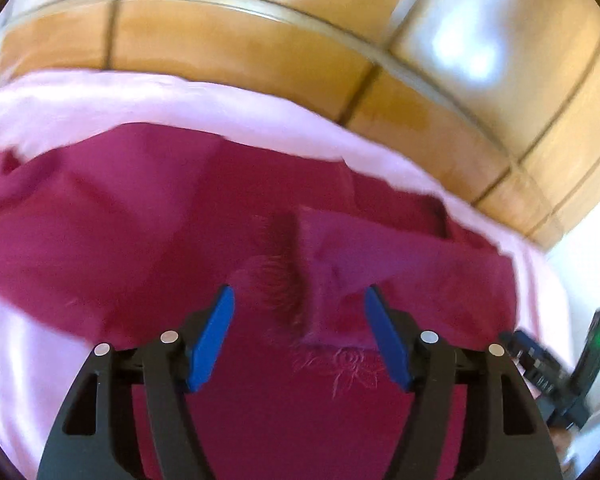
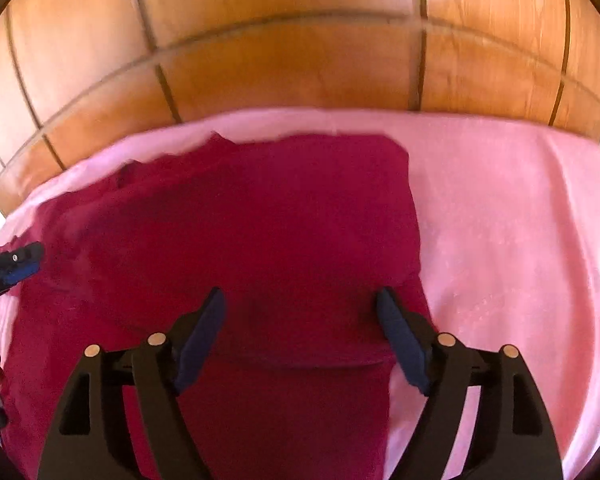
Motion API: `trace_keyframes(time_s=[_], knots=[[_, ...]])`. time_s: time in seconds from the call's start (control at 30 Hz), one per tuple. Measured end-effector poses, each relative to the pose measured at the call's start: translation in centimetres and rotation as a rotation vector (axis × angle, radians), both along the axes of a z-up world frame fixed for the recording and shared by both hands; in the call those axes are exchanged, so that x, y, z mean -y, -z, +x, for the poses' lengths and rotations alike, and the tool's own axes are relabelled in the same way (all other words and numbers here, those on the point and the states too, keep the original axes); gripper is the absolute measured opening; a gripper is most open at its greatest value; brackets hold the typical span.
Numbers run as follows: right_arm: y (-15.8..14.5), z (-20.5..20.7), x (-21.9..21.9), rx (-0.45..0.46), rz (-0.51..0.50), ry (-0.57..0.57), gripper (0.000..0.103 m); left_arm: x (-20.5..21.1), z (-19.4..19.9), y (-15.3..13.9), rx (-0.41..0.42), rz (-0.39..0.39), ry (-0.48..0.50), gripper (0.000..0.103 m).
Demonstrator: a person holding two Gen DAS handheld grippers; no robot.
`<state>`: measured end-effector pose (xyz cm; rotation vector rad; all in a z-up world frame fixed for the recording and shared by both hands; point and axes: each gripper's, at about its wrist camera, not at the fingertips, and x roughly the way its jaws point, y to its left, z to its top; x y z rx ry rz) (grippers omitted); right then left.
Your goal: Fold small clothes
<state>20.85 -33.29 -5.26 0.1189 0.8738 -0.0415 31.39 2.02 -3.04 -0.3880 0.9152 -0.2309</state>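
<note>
A dark red garment [image 1: 172, 240] lies spread on a pink cloth [image 1: 100, 96], with a folded flap near its middle and a stitched flower [image 1: 350, 364] close to the camera. My left gripper [image 1: 299, 300] hovers over the flap, its blue fingers [image 1: 214, 336] apart and nothing pressed between them. In the right wrist view the same garment [image 2: 260, 220] covers the left half of the pink cloth [image 2: 520, 240]. My right gripper [image 2: 301, 300] stands open above the garment's near right part. The left gripper [image 2: 14, 266] shows at the left edge there.
Wooden panelling [image 2: 292, 64] rises behind the far edge of the pink cloth. The right gripper's body [image 1: 556, 368], with a green light, shows at the right edge of the left wrist view. Bare pink cloth lies right of the garment.
</note>
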Motion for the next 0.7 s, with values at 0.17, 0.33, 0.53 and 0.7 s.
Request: trace_keyframes(time_s=[0.17, 0.33, 0.53, 0.7], knots=[[1.0, -1.5, -3.3, -0.031, 0.015, -0.039, 0.092, -6.7, -3.5, -0.8, 0.004, -0.001, -0.176, 0.067], [3.7, -2.0, -6.4, -0.070, -0.129, -0.069, 0.098, -15.8, -6.8, -0.1, -0.020, -0.096, -0.329, 0.071], [4.2, -1.7, -5.4, -0.079, -0.069, -0.060, 0.101, -27.1, -8.4, 1.2, -0.062, -0.203, -0.581, 0.083], [4.2, -1.9, -5.8, -0.077, -0.087, -0.061, 0.101, -34.1, -7.4, 2.3, -0.066, -0.298, -0.746, 0.075]])
